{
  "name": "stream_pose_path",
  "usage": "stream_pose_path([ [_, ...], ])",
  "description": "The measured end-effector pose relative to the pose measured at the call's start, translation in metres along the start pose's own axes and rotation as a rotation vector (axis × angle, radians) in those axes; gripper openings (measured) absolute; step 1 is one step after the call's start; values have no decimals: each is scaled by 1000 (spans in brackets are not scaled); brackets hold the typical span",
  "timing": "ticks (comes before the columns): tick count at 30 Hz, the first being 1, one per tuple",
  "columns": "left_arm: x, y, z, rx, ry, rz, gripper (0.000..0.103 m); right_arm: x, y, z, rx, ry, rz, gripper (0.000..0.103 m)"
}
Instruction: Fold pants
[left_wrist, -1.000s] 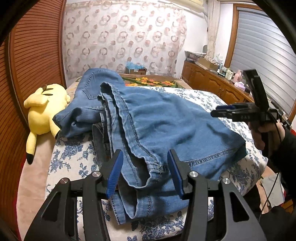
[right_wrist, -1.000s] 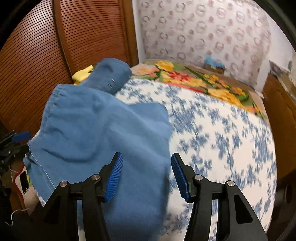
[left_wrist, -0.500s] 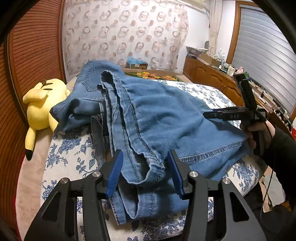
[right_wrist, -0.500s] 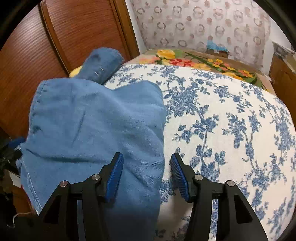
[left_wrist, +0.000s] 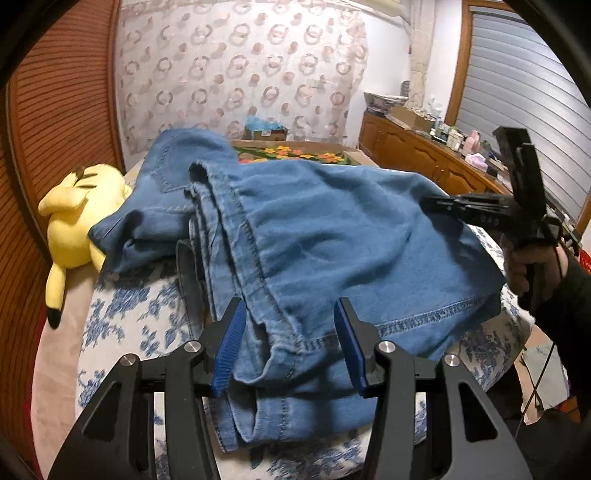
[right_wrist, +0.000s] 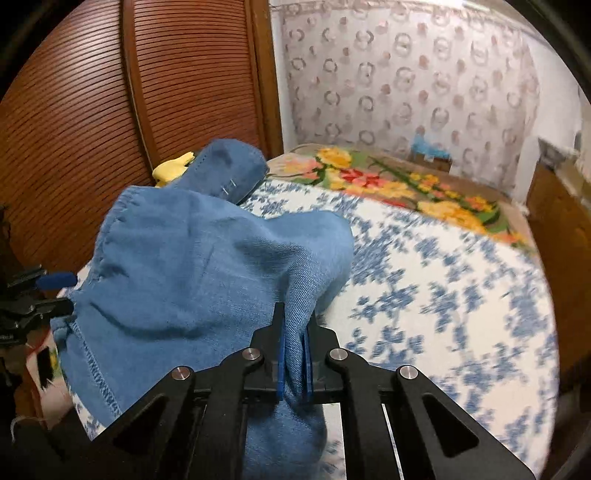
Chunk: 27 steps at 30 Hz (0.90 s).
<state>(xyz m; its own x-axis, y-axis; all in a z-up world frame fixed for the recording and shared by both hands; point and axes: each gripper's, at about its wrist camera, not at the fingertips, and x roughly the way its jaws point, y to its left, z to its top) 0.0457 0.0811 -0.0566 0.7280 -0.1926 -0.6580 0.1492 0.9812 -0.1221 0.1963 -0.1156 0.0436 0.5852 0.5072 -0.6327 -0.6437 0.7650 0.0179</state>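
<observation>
Right at the near edge of the bed (left_wrist: 122, 325), the left tool (left_wrist: 288, 347) hangs spread wide, its blue pads straddling the bunched hem corner of the pants (left_wrist: 332, 240) without pinching it. The right tool (right_wrist: 294, 354) is pressed together on a ridge of the same denim along the opposite long edge, and the cloth peaks up out of its pads. Between the two tools the pants lie flat-ish across the floral bedspread, their long axis running away from the near hems toward the waistband heaped at the far end beside a yellow plush toy (left_wrist: 77, 221). So the fold likely carries the near end away along that axis, and the left tool must first close.
</observation>
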Motion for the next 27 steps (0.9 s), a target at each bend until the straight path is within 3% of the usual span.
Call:
stream_pose_path([
  [4,4,-18,14,33,-15,-21,51,-31,-17,-5,4,-15,-61,7],
  [7,8,-32,23,56,-21,-41,51,-60,-52,-15,56,-31,-125,7],
  [10,15,-51,33,89,-24,-66,51,-90,-92,-36,98,-20,-222,7],
  [15,31,-83,46,129,-12,-104,51,-107,-142,-83,189,47,-244,8],
  [18,43,-106,51,159,1,-119,51,-105,-156,-100,215,66,-260,17],
  [20,48,-116,53,174,3,-118,51,-106,-162,-107,224,59,-295,31],
  [22,56,-128,54,192,9,-121,51,-109,-162,-113,231,43,-296,37],
  [25,68,-141,53,210,34,-129,48,-102,-146,-117,219,15,-303,41],
  [27,77,-146,49,216,57,-131,40,-102,-138,-123,218,0,-283,43],
])
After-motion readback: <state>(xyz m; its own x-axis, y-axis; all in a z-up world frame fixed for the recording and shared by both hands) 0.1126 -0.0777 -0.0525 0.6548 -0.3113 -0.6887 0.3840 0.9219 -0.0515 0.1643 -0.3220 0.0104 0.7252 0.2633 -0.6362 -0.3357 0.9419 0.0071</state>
